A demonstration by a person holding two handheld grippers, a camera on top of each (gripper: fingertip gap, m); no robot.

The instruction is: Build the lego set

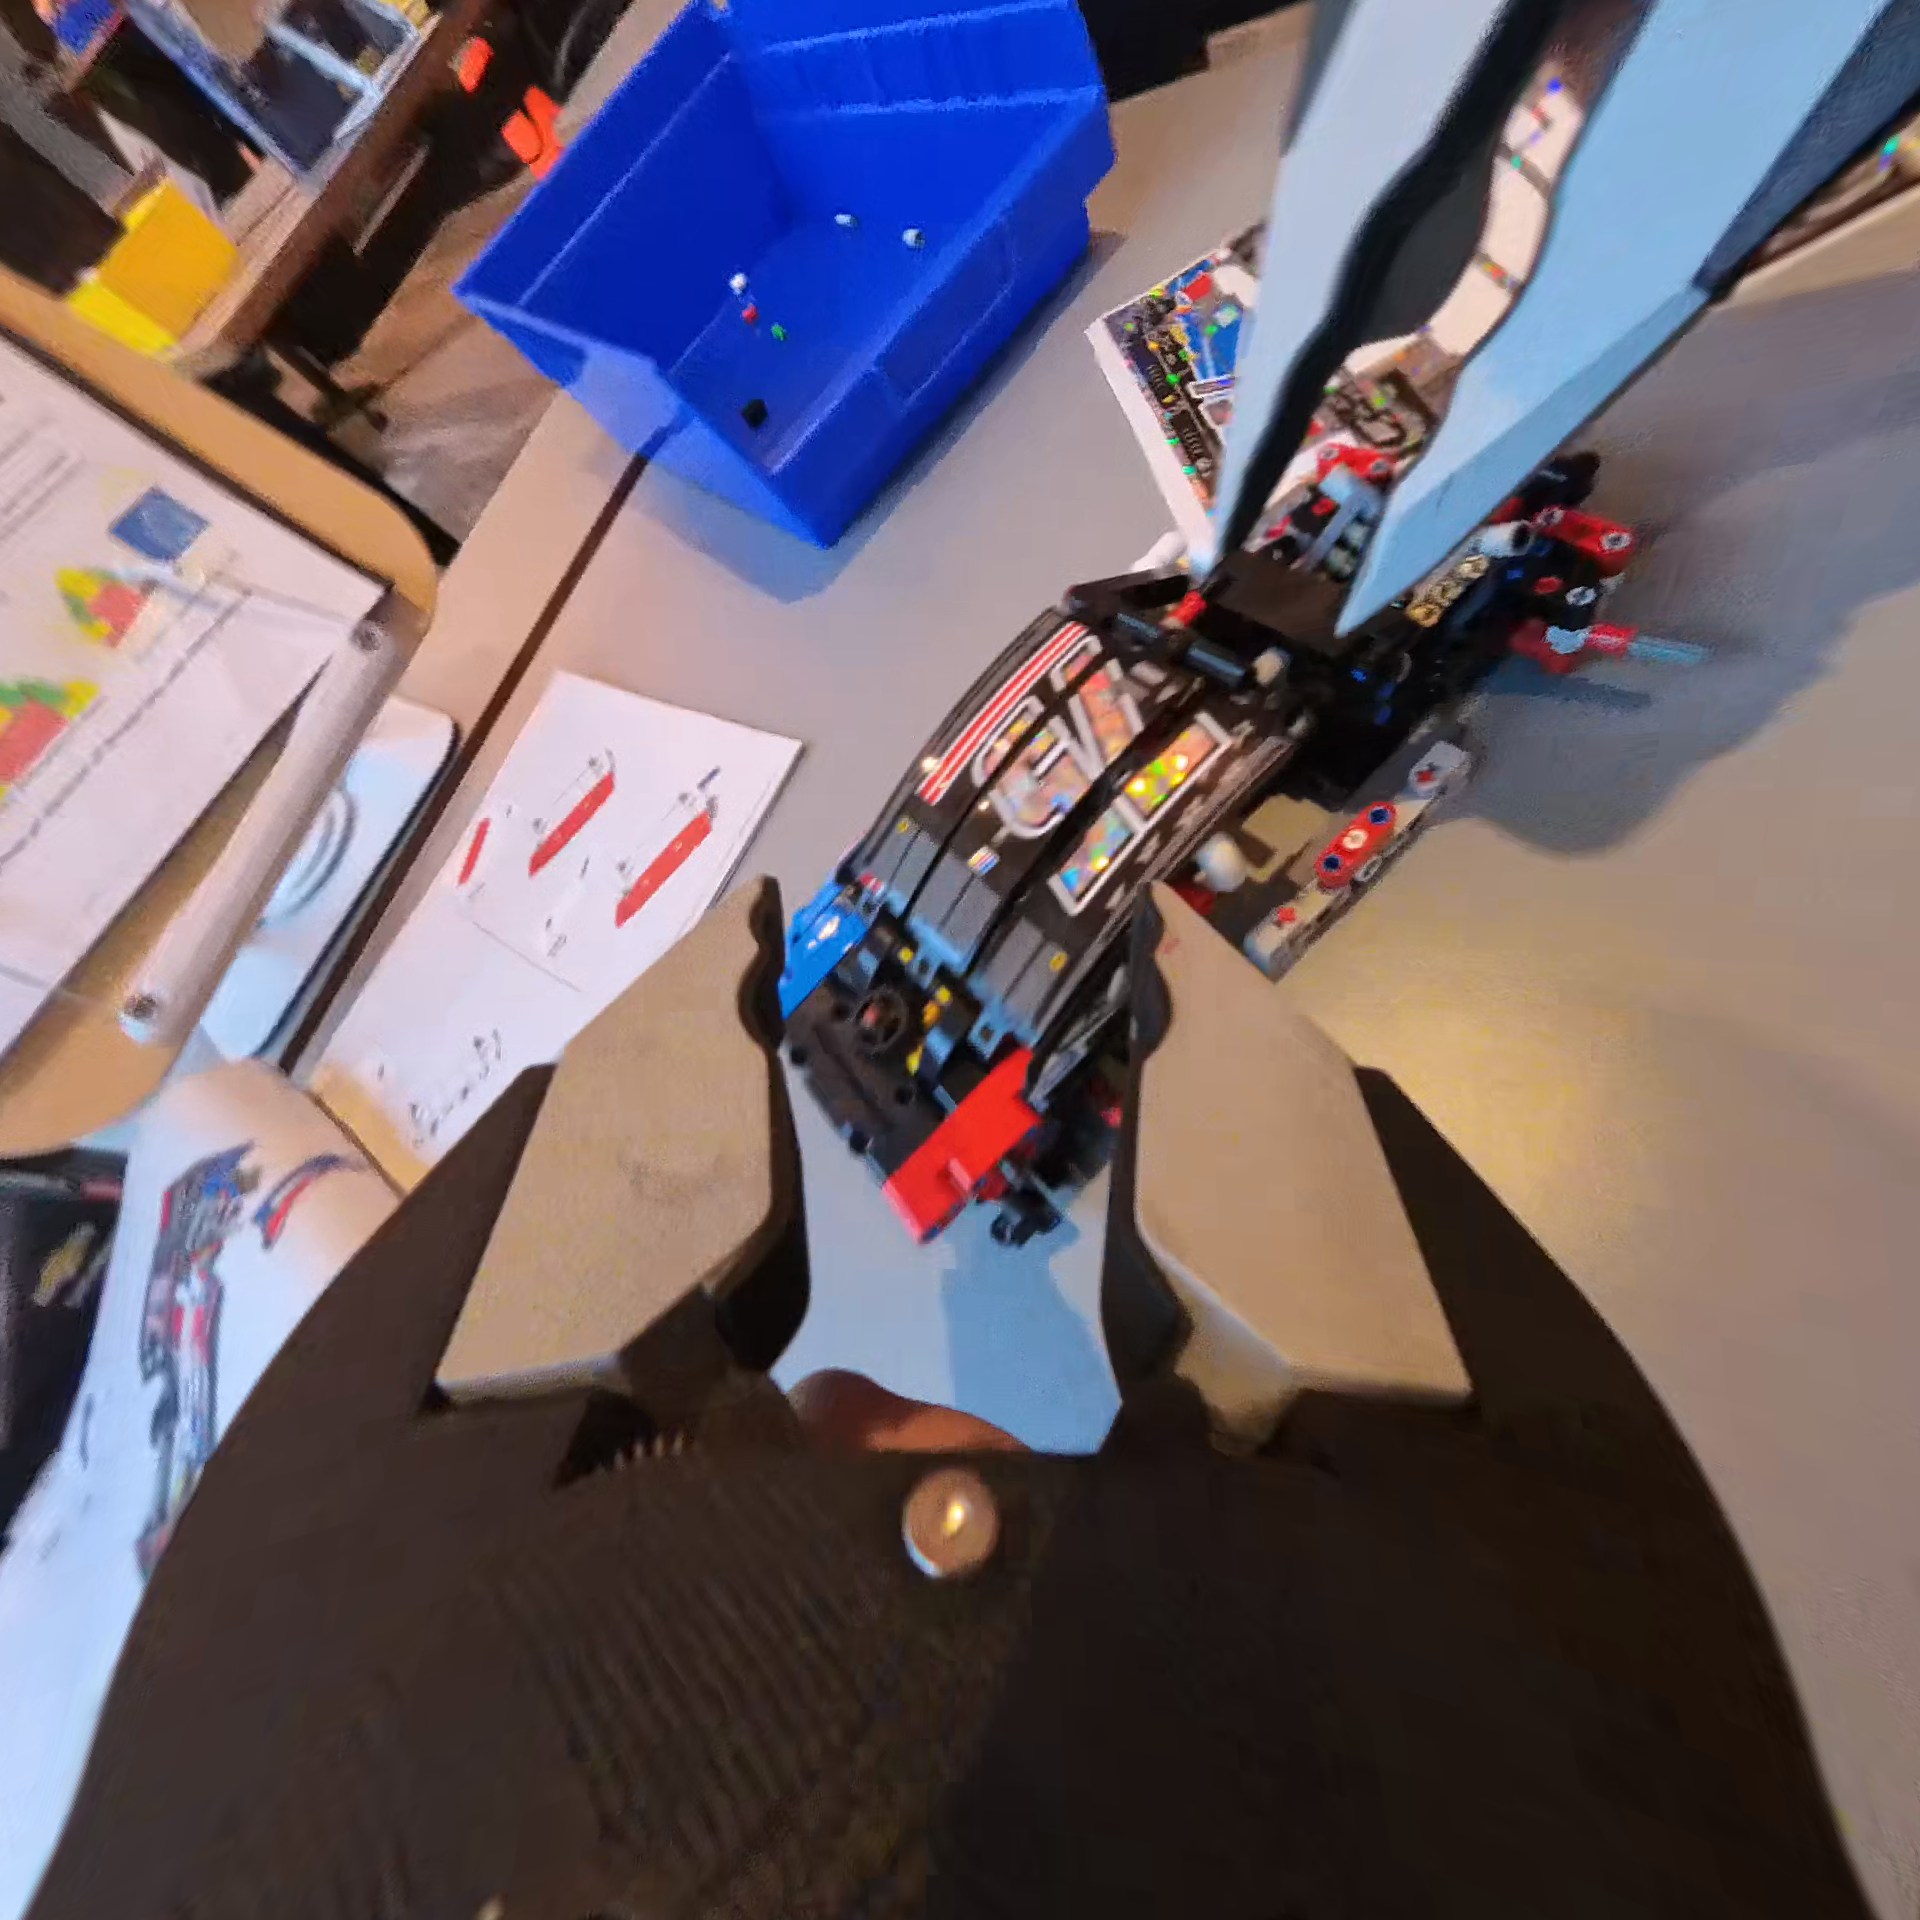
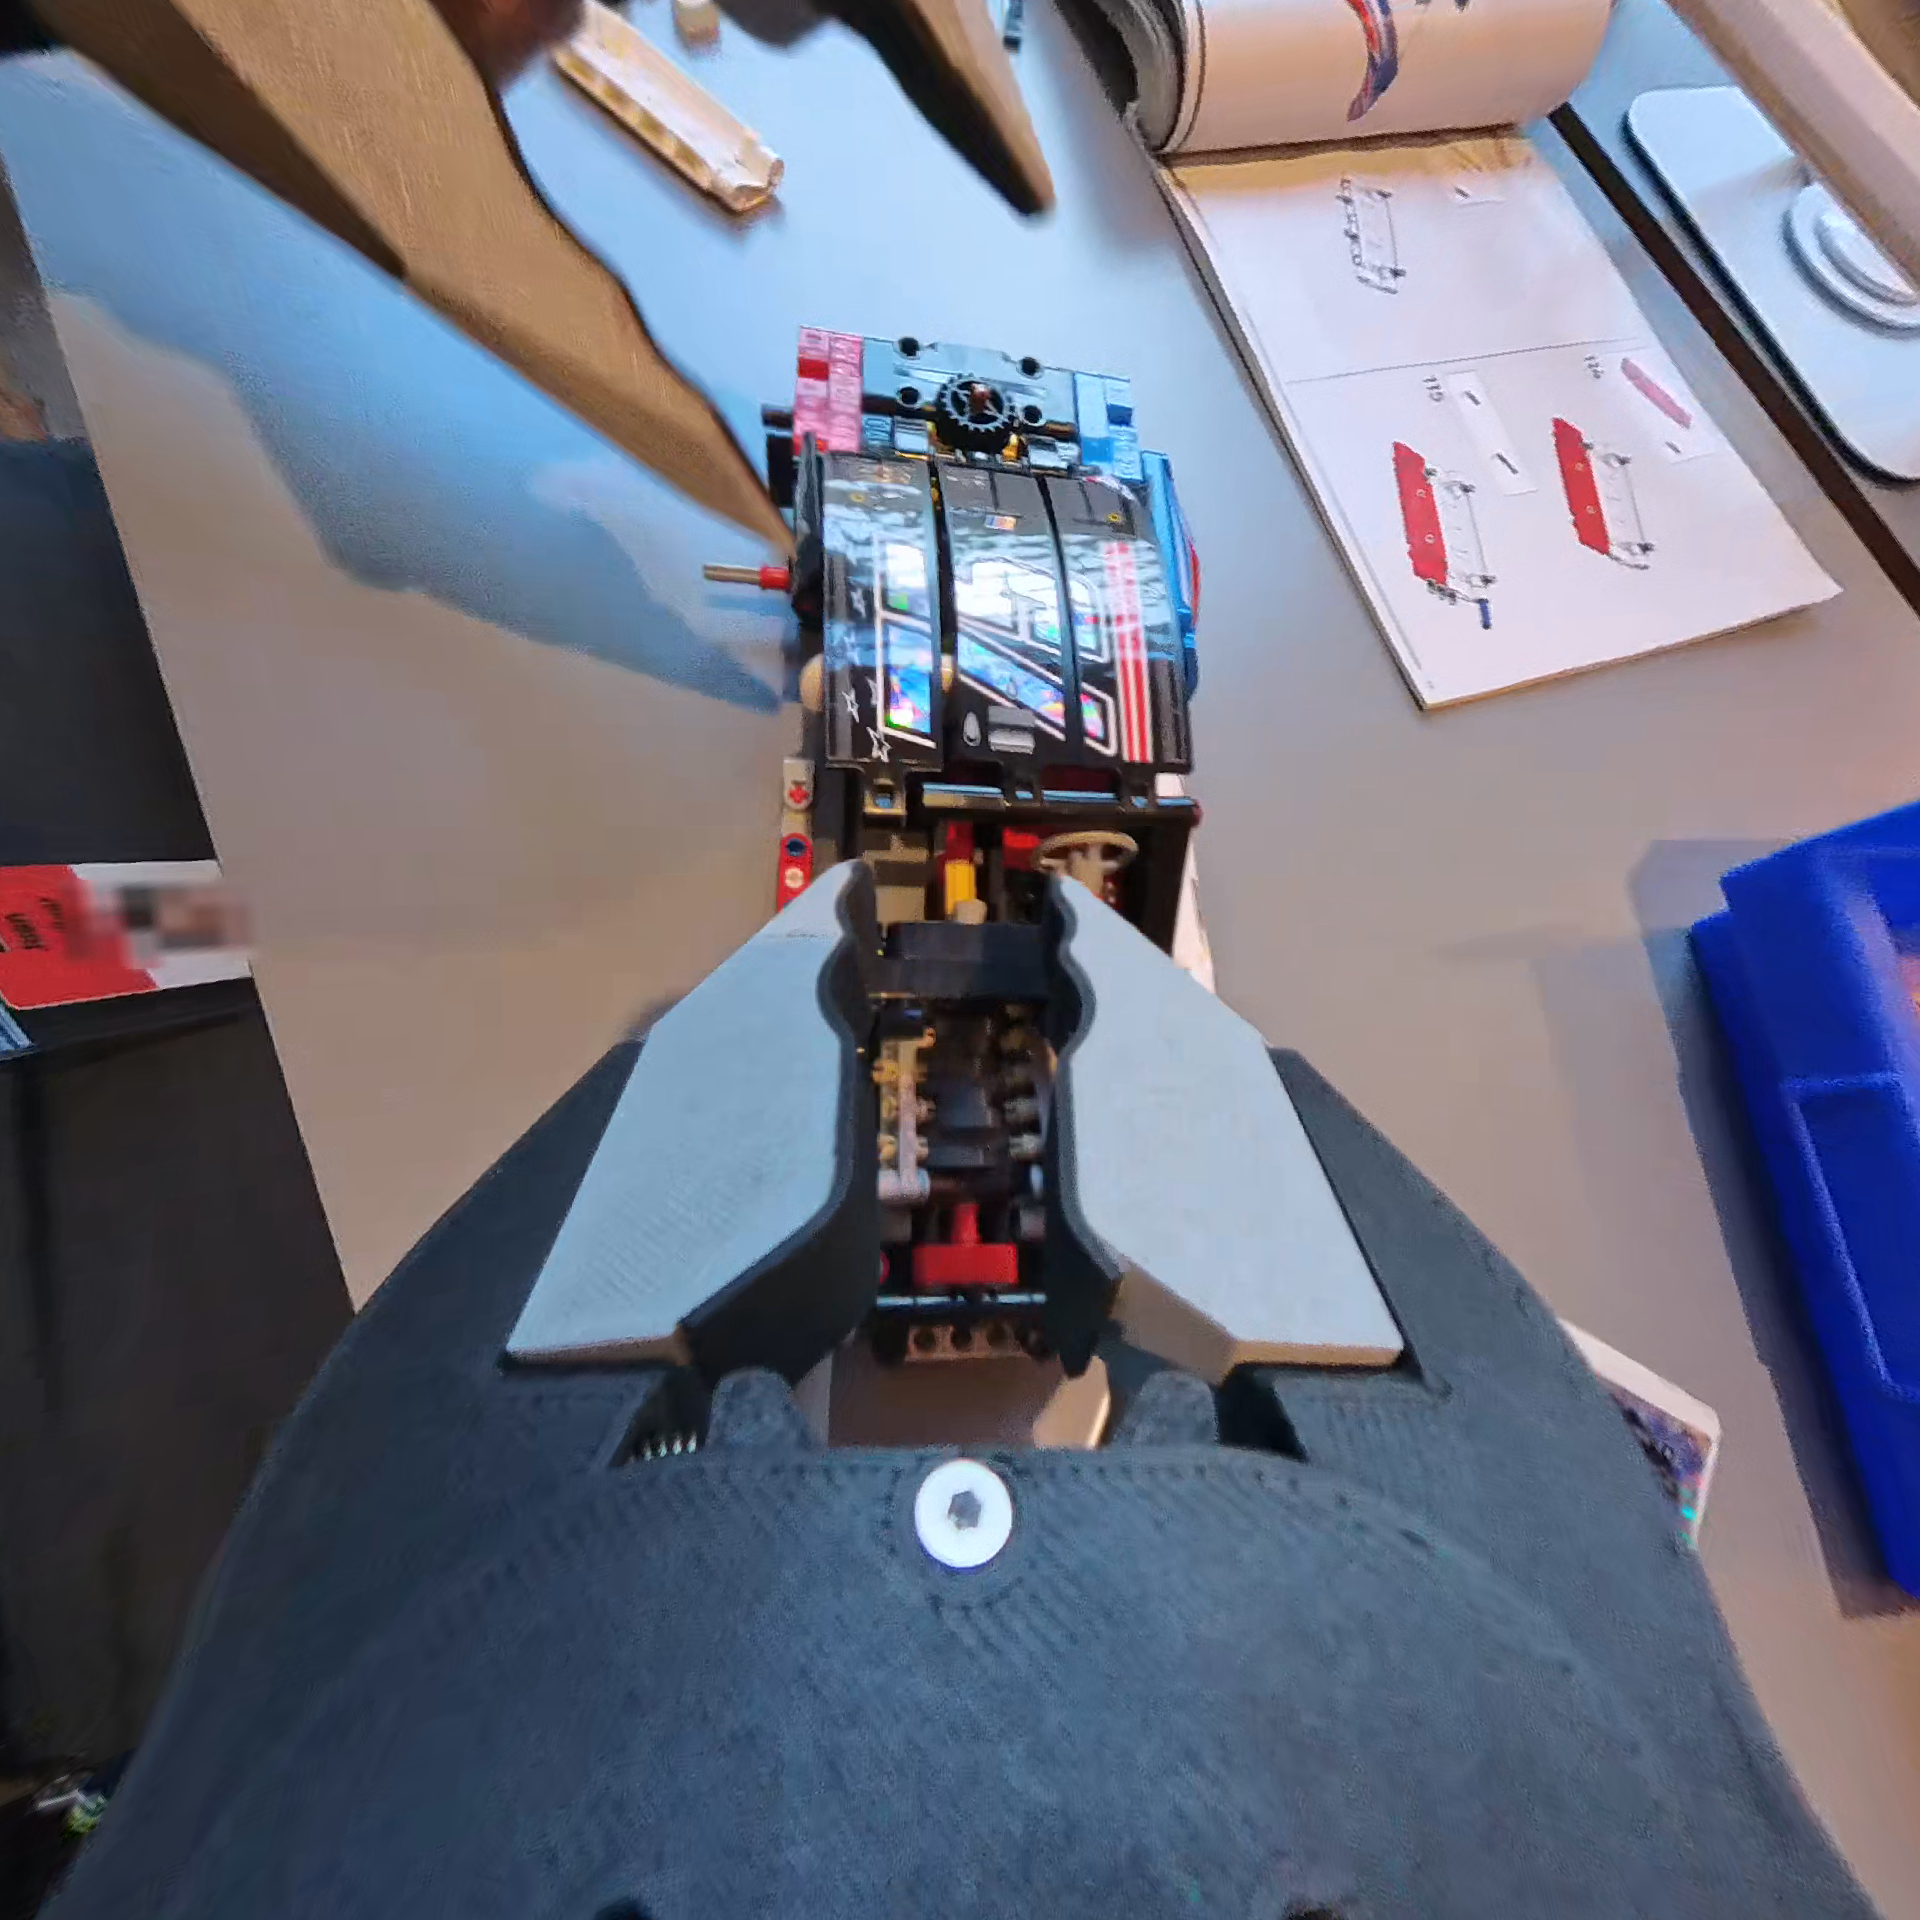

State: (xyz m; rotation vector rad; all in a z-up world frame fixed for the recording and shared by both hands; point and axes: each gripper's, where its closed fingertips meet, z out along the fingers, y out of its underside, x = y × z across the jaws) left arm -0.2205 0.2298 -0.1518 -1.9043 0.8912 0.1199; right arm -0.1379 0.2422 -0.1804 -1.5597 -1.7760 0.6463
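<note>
The lego car [image 1: 1049, 831], black with shiny stickers and red and blue parts, lies on the grey table [image 1: 1558, 1143]. My left gripper [image 1: 961, 914] is open, its fingers straddling the car's front end near the red piece [image 1: 966, 1143]. In the right wrist view one of its fingers [image 2: 582, 312] touches the car's [image 2: 997, 603] side. My right gripper [image 2: 961, 904] is shut on a black block at the car's open rear frame. It also shows in the left wrist view [image 1: 1278, 592], coming down from the top.
A blue bin [image 1: 831, 260] with a few small pieces stands behind the car and shows at the right in the right wrist view [image 2: 1829, 1143]. An open instruction booklet [image 2: 1507, 447] lies beside the car. A sticker sheet [image 1: 1164, 374] lies under the rear. A clear bag [image 2: 665, 104] lies farther off.
</note>
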